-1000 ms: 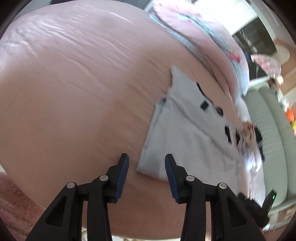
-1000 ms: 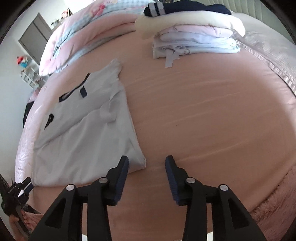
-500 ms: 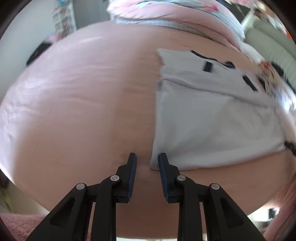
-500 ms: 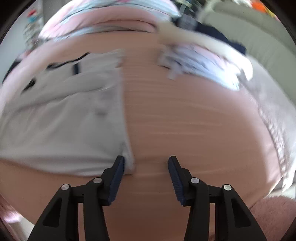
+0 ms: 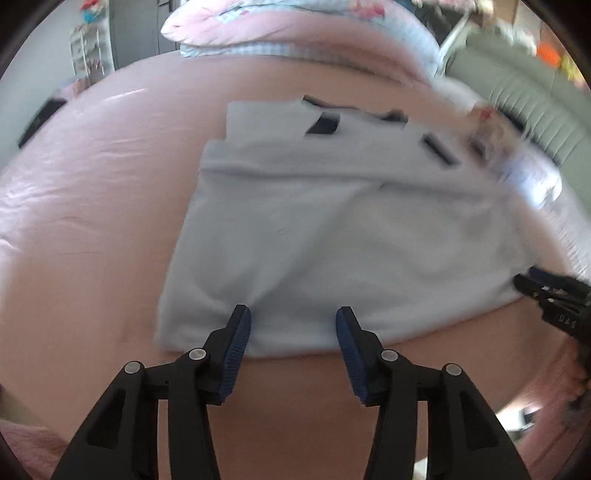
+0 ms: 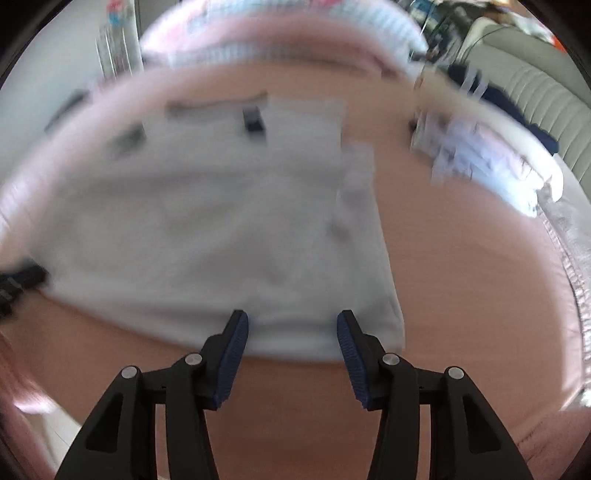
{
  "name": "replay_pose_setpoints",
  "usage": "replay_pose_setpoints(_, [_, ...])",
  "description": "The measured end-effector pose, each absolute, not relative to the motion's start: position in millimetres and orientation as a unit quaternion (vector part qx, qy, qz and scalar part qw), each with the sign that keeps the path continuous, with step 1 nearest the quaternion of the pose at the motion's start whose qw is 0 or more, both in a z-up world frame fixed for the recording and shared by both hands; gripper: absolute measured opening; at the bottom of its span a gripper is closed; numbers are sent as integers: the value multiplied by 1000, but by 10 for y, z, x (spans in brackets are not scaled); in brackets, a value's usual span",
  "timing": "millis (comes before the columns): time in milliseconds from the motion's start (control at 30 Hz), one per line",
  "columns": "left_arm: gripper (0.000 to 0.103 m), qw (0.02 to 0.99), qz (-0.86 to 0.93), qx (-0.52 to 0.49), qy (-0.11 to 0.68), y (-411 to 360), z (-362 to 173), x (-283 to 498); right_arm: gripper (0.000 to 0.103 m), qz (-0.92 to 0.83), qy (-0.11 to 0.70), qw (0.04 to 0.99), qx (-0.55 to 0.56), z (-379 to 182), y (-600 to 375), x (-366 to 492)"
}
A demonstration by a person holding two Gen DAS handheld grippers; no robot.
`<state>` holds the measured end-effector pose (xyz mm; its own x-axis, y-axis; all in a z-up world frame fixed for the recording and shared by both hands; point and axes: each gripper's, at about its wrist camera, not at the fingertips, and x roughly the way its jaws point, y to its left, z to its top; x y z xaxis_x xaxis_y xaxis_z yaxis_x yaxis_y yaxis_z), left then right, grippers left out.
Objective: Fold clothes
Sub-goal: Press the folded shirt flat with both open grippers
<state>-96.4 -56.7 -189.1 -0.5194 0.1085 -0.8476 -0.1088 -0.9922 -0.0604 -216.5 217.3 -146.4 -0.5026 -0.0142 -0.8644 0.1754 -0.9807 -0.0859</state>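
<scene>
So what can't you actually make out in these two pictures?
- Right wrist view: the stack of folded clothes is motion-blurred; single items can't be counted.
- Both views: whether the open grippers touch the pale grey top's hem.
- Left wrist view: shelf contents, too small.

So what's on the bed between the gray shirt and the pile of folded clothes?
Nothing: the right wrist view shows bare pink sheet between the gray shirt and the clothes pile.

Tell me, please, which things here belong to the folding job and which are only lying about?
For the job:
pale grey garment
left gripper, jaws open
right gripper, jaws open

Lying about:
stack of folded clothes
pink quilt
</scene>
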Motion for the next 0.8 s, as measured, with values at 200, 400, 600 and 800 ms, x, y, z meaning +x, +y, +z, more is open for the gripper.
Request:
replay_pose_setpoints(200, [45,-29,876,-480,-24,-1118,-1785,-951,49,-866,15,-35,498,-1269,2808,-2157])
replay_pose_setpoints(400, [45,82,891,-446,-26,-740,-1748,-952,49,-898,-10,4,439,-1030,2764,-2223])
replay_pose_setpoints(600, [45,165,878,-449,26,13,-1780,-1170,49,-890,12,20,455,-1108,2662,-2221])
replay_pose_setpoints(800, [46,188,851,-485,76,66,-1944,-1477,50,-873,18,-17,487,-1209,2848,-2200])
